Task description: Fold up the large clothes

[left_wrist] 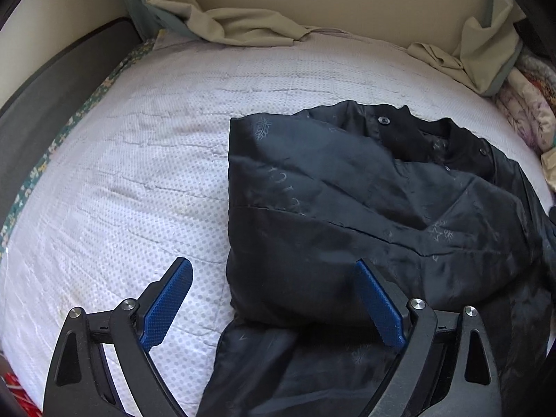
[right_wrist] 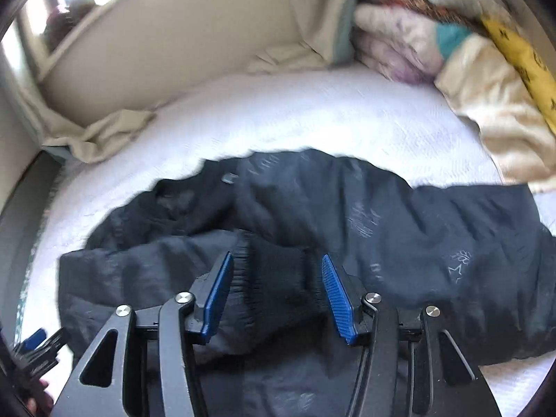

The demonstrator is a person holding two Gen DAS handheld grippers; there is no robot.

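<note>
Two sets of fingers, mine, hang over a black jacket (left_wrist: 365, 208) that lies half folded on the white bed (left_wrist: 121, 173), toward the bed's right side in the left view. My left gripper (left_wrist: 274, 305) has its fingers spread wide with nothing between the pads: one blue pad sits over bare bed, the other over the jacket's folded left edge. My right gripper (right_wrist: 278, 292) has its fingers partly apart, astride the ribbed cuff (right_wrist: 274, 278) of a sleeve laid across the body; the pads do not appear to press on it, so I judge the cuff free.

Risks, as I judge them: the shiny cloth looks slippery, so a shallow pinch at the folded edge may catch only the top layer and pull the fold open. The loose cuff may slide off the body if I drag the jacket. The other sleeve (right_wrist: 486, 236) trails right and could be left outside the fold.

Hidden or unclear: the right view is blurred, so contact at the cuff is uncertain. The jacket's lower hem is cut off behind both grippers. Bedding (right_wrist: 434, 45) piled at the far corner is indistinct.
</note>
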